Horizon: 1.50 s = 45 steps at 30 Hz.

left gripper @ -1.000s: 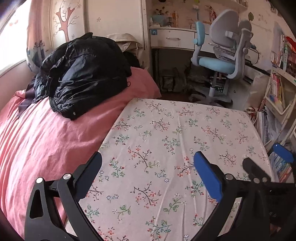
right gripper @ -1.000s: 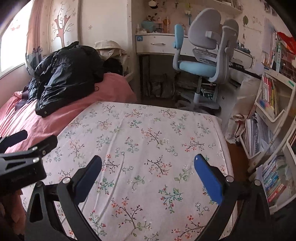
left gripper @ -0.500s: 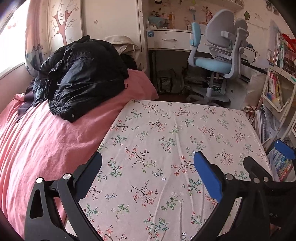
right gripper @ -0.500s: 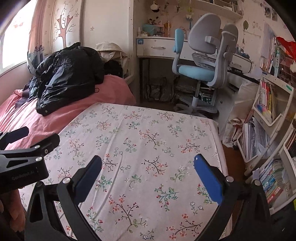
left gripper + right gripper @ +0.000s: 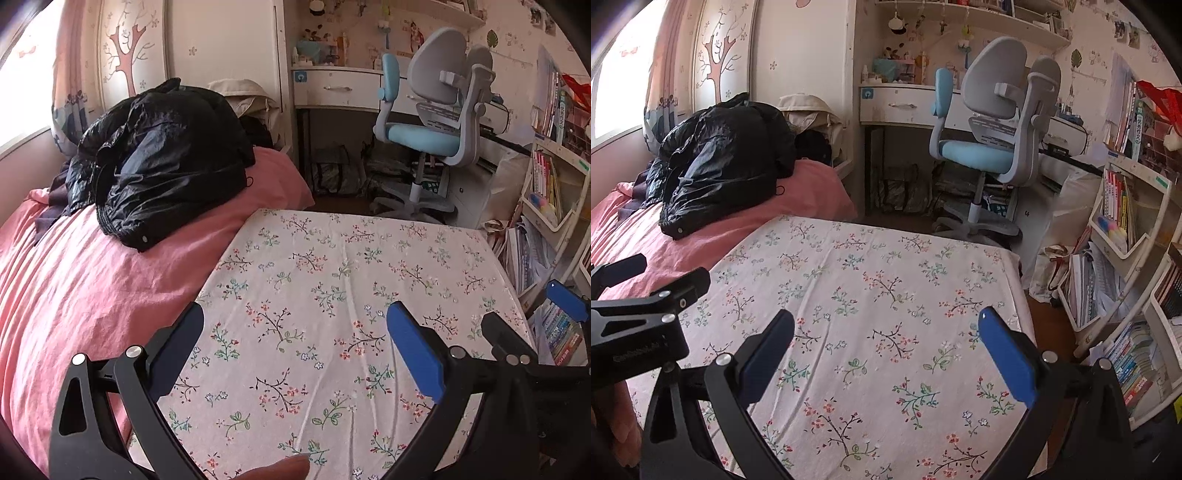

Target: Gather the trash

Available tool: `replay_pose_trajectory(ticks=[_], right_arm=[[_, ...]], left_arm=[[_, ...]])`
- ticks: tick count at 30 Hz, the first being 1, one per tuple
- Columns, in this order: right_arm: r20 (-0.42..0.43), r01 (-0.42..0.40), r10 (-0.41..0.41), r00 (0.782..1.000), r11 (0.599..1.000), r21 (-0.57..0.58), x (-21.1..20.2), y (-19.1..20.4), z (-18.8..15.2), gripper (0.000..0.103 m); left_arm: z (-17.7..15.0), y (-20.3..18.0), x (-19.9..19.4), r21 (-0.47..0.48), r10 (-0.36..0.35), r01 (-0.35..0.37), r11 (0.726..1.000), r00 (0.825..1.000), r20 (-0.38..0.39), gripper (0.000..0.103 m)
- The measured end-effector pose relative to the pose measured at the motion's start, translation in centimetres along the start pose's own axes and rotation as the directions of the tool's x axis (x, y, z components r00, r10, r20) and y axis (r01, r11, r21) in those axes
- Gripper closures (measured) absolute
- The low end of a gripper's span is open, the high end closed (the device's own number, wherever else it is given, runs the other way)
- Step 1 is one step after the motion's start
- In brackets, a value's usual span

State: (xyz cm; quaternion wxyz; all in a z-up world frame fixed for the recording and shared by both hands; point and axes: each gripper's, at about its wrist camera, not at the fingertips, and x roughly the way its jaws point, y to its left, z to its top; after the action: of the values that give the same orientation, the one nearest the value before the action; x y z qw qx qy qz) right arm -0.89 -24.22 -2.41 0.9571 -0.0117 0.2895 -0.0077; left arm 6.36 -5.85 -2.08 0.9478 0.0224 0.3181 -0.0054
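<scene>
Left gripper and right gripper: fingers spread wide, nothing held, both above the floral sheet on the bed. No trash discernible. Black jacket lies on pink quilt.

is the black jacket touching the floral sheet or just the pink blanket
Apart. In the left wrist view the black jacket lies wholly on the pink blanket, with a strip of pink showing between it and the floral sheet.

sheet: matt floral cloth | jacket: glossy black | quilt: matt pink cloth
</scene>
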Motion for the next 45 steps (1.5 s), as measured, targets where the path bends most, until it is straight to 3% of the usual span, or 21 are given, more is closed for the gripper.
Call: replay_pose_trajectory(ticks=[45], right_arm=[[-0.001,0.003,-0.003,1.000,1.000,0.005,0.04,-0.38,-0.37,0.007]], left_arm=[[-0.08,0.35,0.13,0.008,0.019,-0.019,1.000,1.000,0.011,0.007]])
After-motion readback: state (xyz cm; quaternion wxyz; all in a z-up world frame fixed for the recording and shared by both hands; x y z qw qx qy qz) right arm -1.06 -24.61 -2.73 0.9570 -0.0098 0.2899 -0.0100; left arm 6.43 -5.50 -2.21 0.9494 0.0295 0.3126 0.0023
